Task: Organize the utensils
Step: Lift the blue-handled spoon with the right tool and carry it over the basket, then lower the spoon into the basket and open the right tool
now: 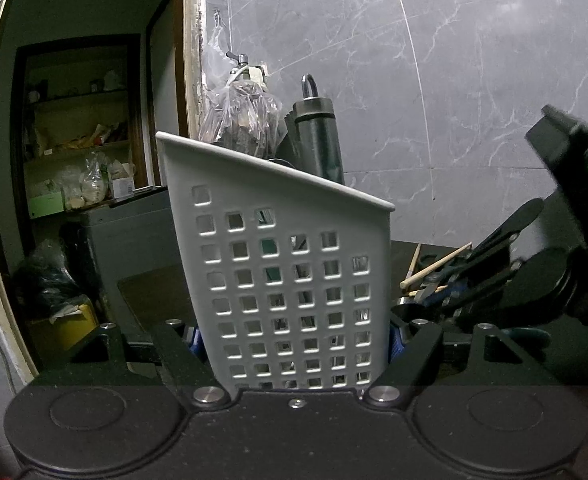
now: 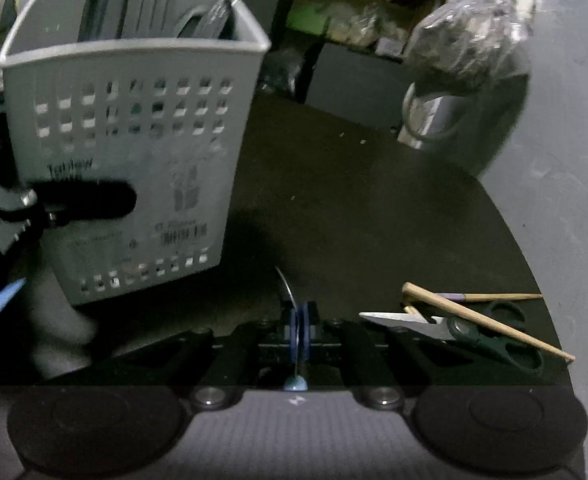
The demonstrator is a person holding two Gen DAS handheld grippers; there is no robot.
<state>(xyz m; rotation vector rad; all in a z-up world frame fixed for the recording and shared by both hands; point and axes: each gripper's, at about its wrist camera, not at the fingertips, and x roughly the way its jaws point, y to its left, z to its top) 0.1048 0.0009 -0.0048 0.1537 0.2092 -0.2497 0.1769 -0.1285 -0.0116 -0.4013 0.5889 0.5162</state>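
Two grippers share the job: the left gripper (image 1: 294, 344) clamps its fingers on the white perforated caddy (image 1: 289, 264), standing upright on the dark surface (image 2: 354, 208). The right gripper (image 2: 300, 328) has its fingers clenched on a thin metal utensil with a pale blue handle end (image 2: 295, 383), its long axis running straight out between the fingers. The caddy's open top lies up and to the left of that utensil. Scissors (image 2: 466, 332) and wooden chopsticks (image 2: 486, 326) lie loose just right of the right gripper.
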